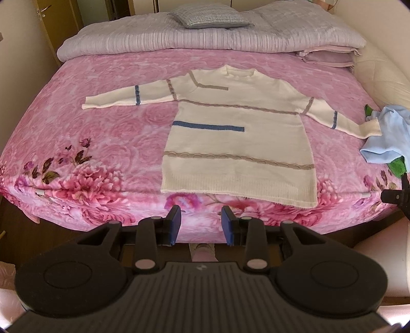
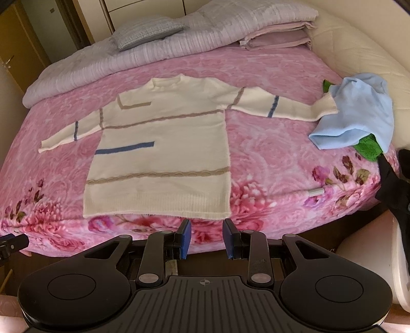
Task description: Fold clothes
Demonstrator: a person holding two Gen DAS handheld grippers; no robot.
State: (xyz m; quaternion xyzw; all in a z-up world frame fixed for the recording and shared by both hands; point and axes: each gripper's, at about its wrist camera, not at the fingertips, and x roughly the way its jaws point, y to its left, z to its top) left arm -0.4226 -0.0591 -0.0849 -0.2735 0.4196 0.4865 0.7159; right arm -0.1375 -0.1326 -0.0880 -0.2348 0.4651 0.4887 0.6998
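Right now a cream sweater lies flat on the pink flowery bed cover, face up, with both sleeves spread out to the sides. Its bottom hem sits close to the near edge of the bed, and its neck points to the far end. It has brown lines and blue lines across it.

The left gripper hangs over the near edge of the bed, just before the hem. Its blue pads stand apart with nothing between them. The right gripper hangs there too, also loose and holding nothing.

One sleeve end touches a light blue cloth near the right edge of the bed. A green cloth peeks out from under the blue one.

At the far end lie a folded grey quilt and a small grey pillow on top of it.
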